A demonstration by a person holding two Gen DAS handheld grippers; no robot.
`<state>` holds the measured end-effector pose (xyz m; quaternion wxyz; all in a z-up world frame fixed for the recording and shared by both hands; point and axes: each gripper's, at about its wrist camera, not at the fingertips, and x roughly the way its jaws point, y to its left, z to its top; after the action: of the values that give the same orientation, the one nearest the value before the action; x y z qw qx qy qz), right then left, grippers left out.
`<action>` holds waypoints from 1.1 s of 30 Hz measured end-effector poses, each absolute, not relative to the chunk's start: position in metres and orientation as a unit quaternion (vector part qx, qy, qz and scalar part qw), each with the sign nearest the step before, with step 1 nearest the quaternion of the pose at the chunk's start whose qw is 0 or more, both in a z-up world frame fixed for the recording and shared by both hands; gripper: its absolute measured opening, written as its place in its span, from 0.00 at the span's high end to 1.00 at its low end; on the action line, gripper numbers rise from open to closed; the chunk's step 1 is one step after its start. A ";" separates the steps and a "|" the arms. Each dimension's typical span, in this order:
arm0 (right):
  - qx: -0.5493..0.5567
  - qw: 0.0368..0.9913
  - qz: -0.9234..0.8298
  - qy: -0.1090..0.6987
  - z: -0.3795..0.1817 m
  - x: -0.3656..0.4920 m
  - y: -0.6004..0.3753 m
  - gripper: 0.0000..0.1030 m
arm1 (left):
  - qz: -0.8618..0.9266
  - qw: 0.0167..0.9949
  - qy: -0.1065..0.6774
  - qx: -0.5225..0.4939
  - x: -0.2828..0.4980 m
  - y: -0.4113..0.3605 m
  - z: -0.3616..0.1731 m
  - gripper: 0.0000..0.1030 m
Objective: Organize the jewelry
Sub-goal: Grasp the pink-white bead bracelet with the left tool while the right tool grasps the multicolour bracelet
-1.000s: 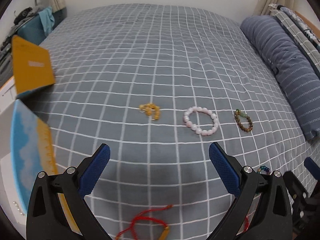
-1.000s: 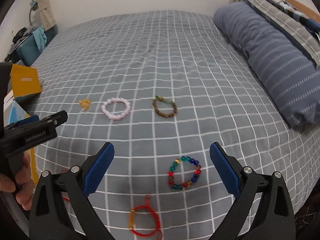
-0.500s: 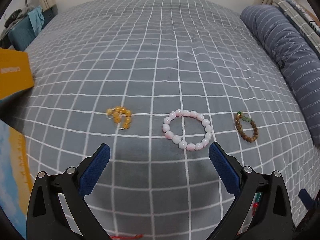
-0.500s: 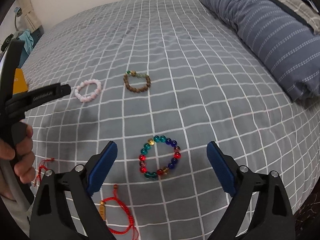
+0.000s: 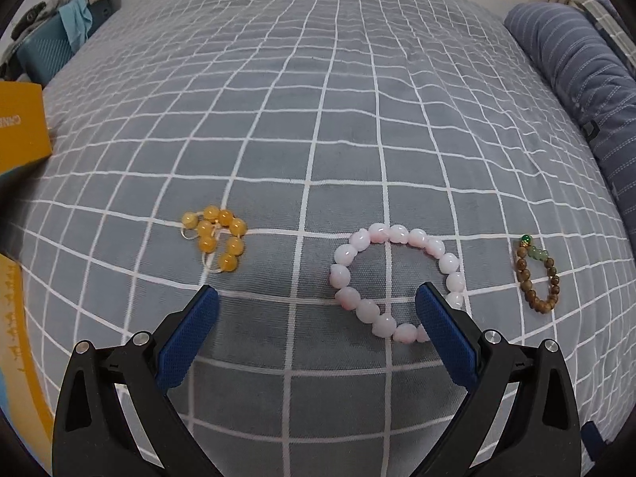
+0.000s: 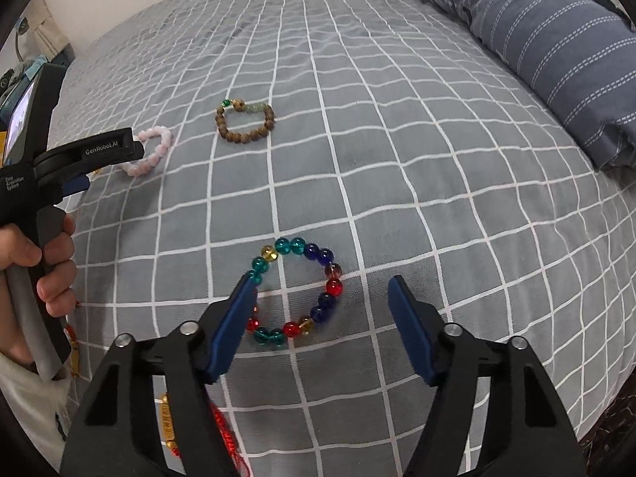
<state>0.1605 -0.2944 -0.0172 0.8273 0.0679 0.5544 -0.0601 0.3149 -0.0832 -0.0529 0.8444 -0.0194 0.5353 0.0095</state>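
Observation:
Bracelets lie on a grey checked bedspread. In the left wrist view a pink bead bracelet (image 5: 448, 262) lies just ahead of my open left gripper (image 5: 316, 300), partly behind its right finger. A yellow bead cluster (image 5: 216, 236) lies to its left and a brown bead bracelet (image 5: 536, 278) to its right. In the right wrist view my open right gripper (image 6: 322, 286) hovers over a multicoloured bead bracelet (image 6: 298, 292), its left finger overlapping the ring. A red cord bracelet (image 6: 222, 429) lies under that gripper. The pink bracelet (image 6: 149, 151) and brown bracelet (image 6: 244, 121) lie farther back.
A striped blue pillow (image 6: 556, 47) runs along the bed's right side. An orange box (image 5: 22, 123) sits at the left edge of the bed. My left gripper's body (image 6: 51, 167) and the hand holding it fill the left of the right wrist view.
Both grippers have moved forward and down toward the bedspread. The pink bracelet now sits at the left gripper's tips, and the multicoloured bracelet sits between the right gripper's fingers.

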 end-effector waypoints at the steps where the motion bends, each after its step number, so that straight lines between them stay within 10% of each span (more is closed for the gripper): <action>1: 0.068 0.826 -0.060 0.557 -0.019 0.161 -0.295 0.43 | 0.010 0.844 0.535 -0.018 0.316 -0.084 -0.054 0.06; 12: 0.062 0.814 -0.067 0.573 -0.032 0.164 -0.296 0.65 | 0.021 0.840 0.542 -0.015 0.315 -0.090 -0.056 0.23; 24: 0.057 0.812 -0.069 0.577 -0.031 0.167 -0.294 0.85 | 0.004 0.836 0.548 -0.016 0.319 -0.086 -0.051 0.85; 33: 0.055 0.815 -0.068 0.572 -0.025 0.166 -0.293 0.91 | -0.009 0.836 0.548 -0.009 0.315 -0.086 -0.046 0.90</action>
<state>0.1662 -0.2930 -0.0253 0.8154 0.0552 0.5722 -0.0677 0.3150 -0.0855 -0.0461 0.8361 -0.0085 0.5484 -0.0086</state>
